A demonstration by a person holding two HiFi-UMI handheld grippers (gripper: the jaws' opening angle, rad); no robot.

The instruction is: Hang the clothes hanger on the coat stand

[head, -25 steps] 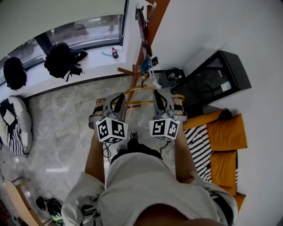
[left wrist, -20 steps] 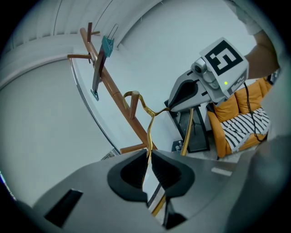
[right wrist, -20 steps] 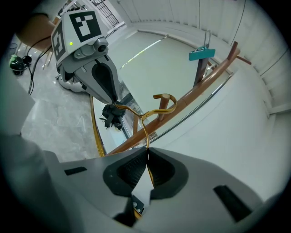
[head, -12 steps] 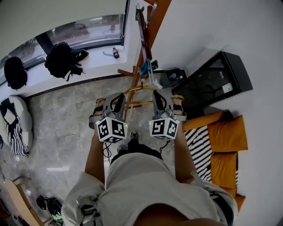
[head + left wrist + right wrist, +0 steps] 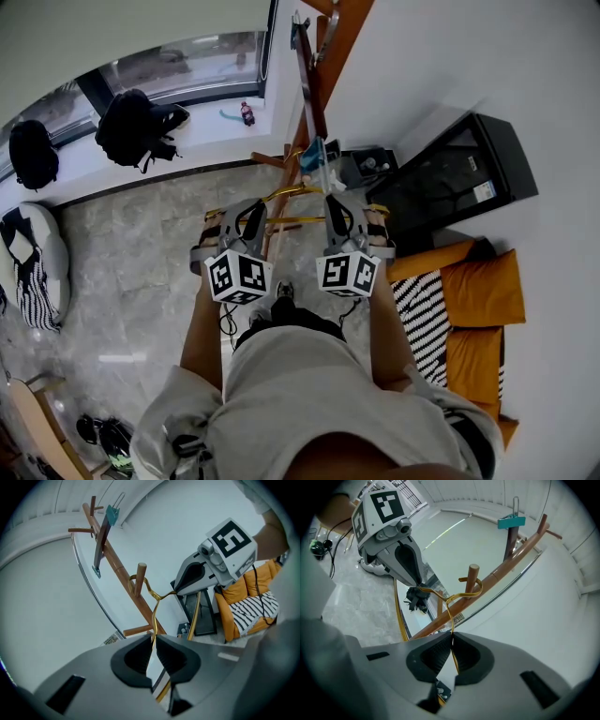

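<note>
Status: both grippers clamp the hanger, one on each shoulder.

- left gripper (image 5: pixel 152 641): jaws closed on the gold wire, which comes out of the pads and runs up the frame.
- right gripper (image 5: pixel 452 641): same. The jaws are pinched on the other shoulder wire with no gap visible.
- clothes hanger (image 5: pixel 295 221): in the head view its long axis runs left-right across frame centre, spanning the two grippers. Its hook (image 5: pixel 146 583) points up-frame, away from the person and toward the coat stand (image 5: pixel 307 66).

Key relation: the hook lies ahead of and above both jaw pairs. In both gripper views it appears to loop around the short wooden peg (image 5: pixel 139 573) that sticks out of the stand's slanted pole. I can't tell whether the wire actually bears on the peg or hangs just off it.

The pole passes between the two grippers in the head view, slightly toward the left one. Neither hand is clearly nearer the peg, so the grip is about symmetric.

My read: the hanging is nearly done. The next step is to settle the hook's crook onto the peg, then open both jaws together. Letting go on one side first would likely tilt the bar and could swing the hook off the peg.
</note>
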